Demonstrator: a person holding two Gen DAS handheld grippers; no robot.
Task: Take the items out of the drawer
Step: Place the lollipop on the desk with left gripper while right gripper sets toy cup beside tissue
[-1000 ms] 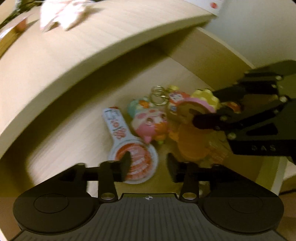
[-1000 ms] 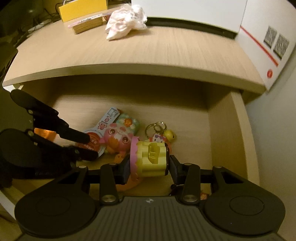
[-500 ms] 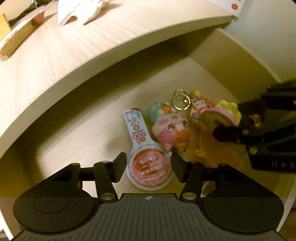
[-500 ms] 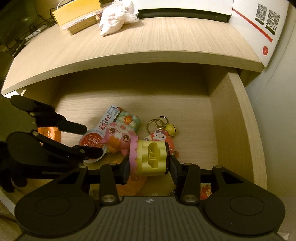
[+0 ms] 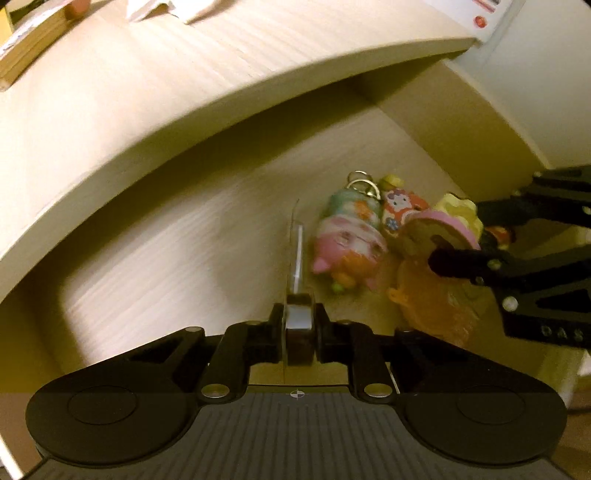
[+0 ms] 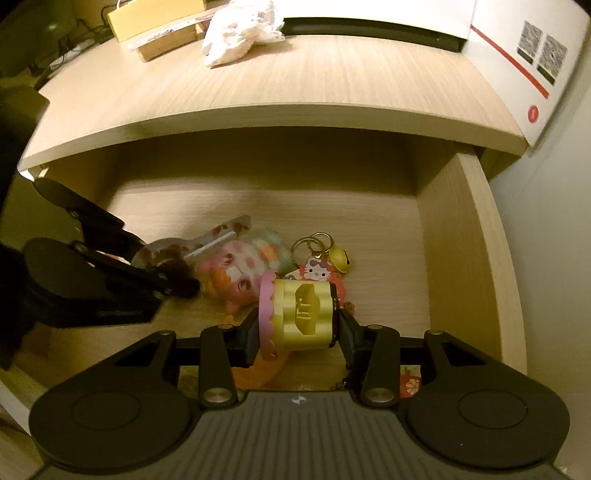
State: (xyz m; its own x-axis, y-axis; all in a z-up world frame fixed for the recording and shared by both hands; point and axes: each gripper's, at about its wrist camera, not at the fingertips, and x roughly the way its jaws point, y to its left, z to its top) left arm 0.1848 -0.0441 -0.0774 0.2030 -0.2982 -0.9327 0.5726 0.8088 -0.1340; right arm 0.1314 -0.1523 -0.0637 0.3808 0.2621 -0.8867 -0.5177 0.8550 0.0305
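The wooden drawer (image 6: 461, 240) stands pulled out. My left gripper (image 5: 299, 325) is closing its jaws, and its pads press on a flat clear sweet packet (image 5: 296, 258), seen edge-on and lifted off the drawer floor. My right gripper (image 6: 297, 325) is shut on a yellow cupcake toy (image 6: 303, 317) with a pink frill, held just above the pile. On the drawer floor lie a pink plush toy (image 6: 240, 273), a cat keychain (image 6: 317, 269) with rings and a bell, and an orange item (image 5: 432, 306).
The desk top (image 6: 295, 85) overhangs the back of the drawer. On it lie a crumpled white cloth (image 6: 240, 33), a yellow box (image 6: 159, 22) and a white carton with QR codes (image 6: 517, 48). The left half of the drawer floor is bare wood.
My left gripper moved over the sweet packet, closed on it and tipped it up on edge. The right gripper kept its hold on the cupcake toy and hardly moved.
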